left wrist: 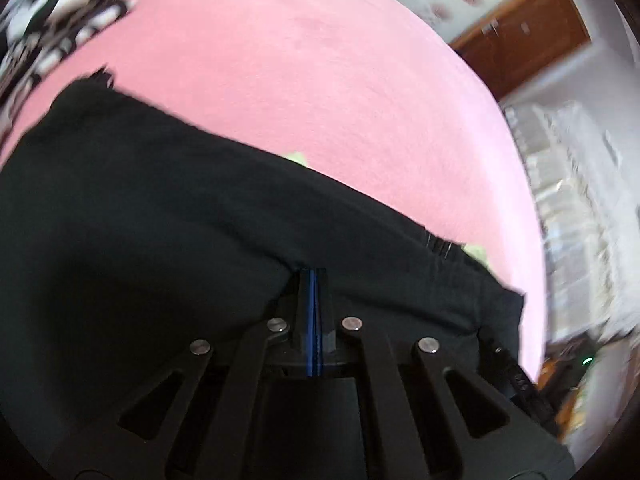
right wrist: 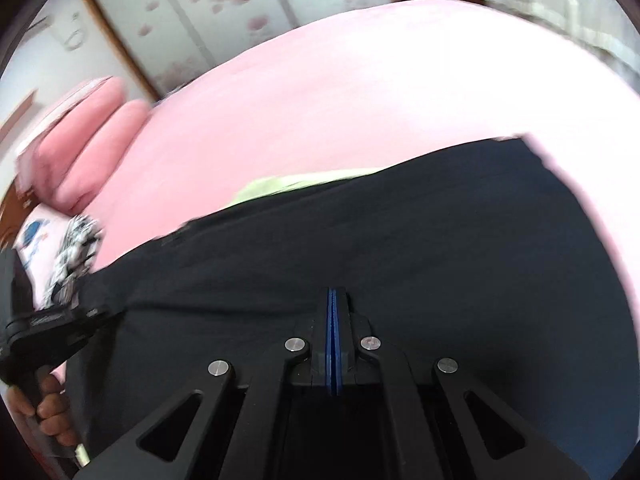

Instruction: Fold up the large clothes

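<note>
Across a pink-sheeted bed (left wrist: 304, 80), a large black fabric garment (left wrist: 140, 220) is stretched out above the sheet, filling the lower half of both wrist views. Left gripper (left wrist: 313, 276): blue-padded fingers pressed together with the garment's edge bunched at their tips, clenched on the cloth. Right gripper (right wrist: 333, 296): blue pads closed tight, black cloth draped over the tips, also clamped on the garment. In the right wrist view the left gripper shows at the left edge, its black body against the garment's left end, and the person's left hand (right wrist: 44, 412) wraps the handle below it. Garment's far hem runs as a slanted line across both views, pink sheet visible beyond it. Light green cloth (right wrist: 288, 186) peeks out from behind the hem, mostly hidden; small bits of it also show in the left view. Black-and-white patterned fabric (left wrist: 52, 20) lies on the bed at the far left, apart from the garment in the left view. Two pink pillows (right wrist: 84, 148) sit at the head of the bed. Floral sliding wardrobe doors (right wrist: 224, 12) stand behind the bed, brown wooden door (left wrist: 520, 40) off to the right. Both frames motion-blurred
</note>
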A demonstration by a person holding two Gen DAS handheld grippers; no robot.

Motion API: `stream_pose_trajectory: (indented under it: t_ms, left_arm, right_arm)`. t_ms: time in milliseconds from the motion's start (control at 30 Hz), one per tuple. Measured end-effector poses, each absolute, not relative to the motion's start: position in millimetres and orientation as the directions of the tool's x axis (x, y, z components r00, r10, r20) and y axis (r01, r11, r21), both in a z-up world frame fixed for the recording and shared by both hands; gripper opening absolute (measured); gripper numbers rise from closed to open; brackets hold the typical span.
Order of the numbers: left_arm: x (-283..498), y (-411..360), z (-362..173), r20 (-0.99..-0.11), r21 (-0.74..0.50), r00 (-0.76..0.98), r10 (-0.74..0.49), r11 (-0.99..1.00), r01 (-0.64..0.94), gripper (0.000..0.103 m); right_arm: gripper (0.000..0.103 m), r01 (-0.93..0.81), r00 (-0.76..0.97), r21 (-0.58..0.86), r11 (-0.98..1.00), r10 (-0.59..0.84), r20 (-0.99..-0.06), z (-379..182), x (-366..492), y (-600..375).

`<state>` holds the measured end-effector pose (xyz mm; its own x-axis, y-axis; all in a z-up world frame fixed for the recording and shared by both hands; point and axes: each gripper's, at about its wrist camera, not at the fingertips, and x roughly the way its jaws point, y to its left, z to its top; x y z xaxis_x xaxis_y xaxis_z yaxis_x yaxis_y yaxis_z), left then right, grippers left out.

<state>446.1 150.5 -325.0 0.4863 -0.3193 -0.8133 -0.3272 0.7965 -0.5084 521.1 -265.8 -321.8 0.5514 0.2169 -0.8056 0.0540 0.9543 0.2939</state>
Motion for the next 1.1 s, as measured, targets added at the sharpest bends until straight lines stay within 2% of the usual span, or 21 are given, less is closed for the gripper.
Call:
stream_pose_trajectory:
  t_ms: [67, 200, 300, 400, 467, 567, 700, 867, 967, 1100]
  left_arm:
    - [442.1, 162.6, -326.6, -0.823, -0.493, 0.495, -0.278, 0.782, -0.380, 0.000]
    - [424.4, 200.2, -326.7, -0.850, -0.420, 0.510, -0.129, 0.750, -0.511, 0.000]
    - [416.3, 227.8, -329.3, -0.866, -0.387, 0.495, -0.079, 0.731, -0.562, 0.000]
    - [410.6, 249.1, -321.2, -0.890, -0.261, 0.453, 0.049, 0.761, -0.594, 0.001]
    - [405.1, 258.4, -313.5, -0.893, -0.194, 0.436, 0.113, 0.778, -0.598, 0.001]
    - [382.7, 281.2, -297.2, -0.897, -0.178, 0.426, 0.122, 0.781, -0.598, 0.001]
    - [363.7, 283.3, -282.8, -0.900, -0.192, 0.424, 0.103, 0.779, -0.597, 0.001]
    - [329.1, 267.3, -268.2, -0.916, -0.261, 0.402, 0.011, 0.745, -0.614, 0.001]
    - [298.1, 254.2, -265.6, -0.917, -0.299, 0.396, -0.039, 0.724, -0.622, 0.001]
    - [257.1, 245.1, -263.5, -0.919, -0.328, 0.385, -0.080, 0.697, -0.638, 0.001]
  right_arm:
    - [0.000, 0.100, 0.559, 0.289, 0.952, 0.186, -0.808, -320.9, 522.7, -291.6]
    - [0.000, 0.256, 0.549, 0.177, 0.950, 0.008, -0.836, -320.6, 525.8, -326.8]
    - [0.000, 0.343, 0.536, 0.113, 0.933, -0.096, -0.839, -319.1, 527.5, -344.2]
    - [0.000, 0.403, 0.496, -0.007, 0.915, -0.225, -0.839, -314.2, 529.6, -347.8]
    - [0.000, 0.428, 0.489, -0.003, 0.904, -0.235, -0.840, -308.9, 523.6, -365.9]
    - [0.000, 0.446, 0.497, 0.007, 0.895, -0.241, -0.833, -296.6, 517.8, -369.2]
    - [0.000, 0.403, 0.549, 0.081, 0.912, -0.170, -0.818, -267.5, 510.9, -362.5]
    - [0.000, 0.273, 0.568, 0.248, 0.930, 0.052, -0.821, -241.8, 504.2, -312.3]
    - [0.000, 0.199, 0.531, 0.334, 0.921, 0.185, -0.827, -242.4, 497.9, -262.9]
    - [0.000, 0.103, 0.448, 0.340, 0.935, 0.262, -0.855, -258.2, 483.8, -201.4]
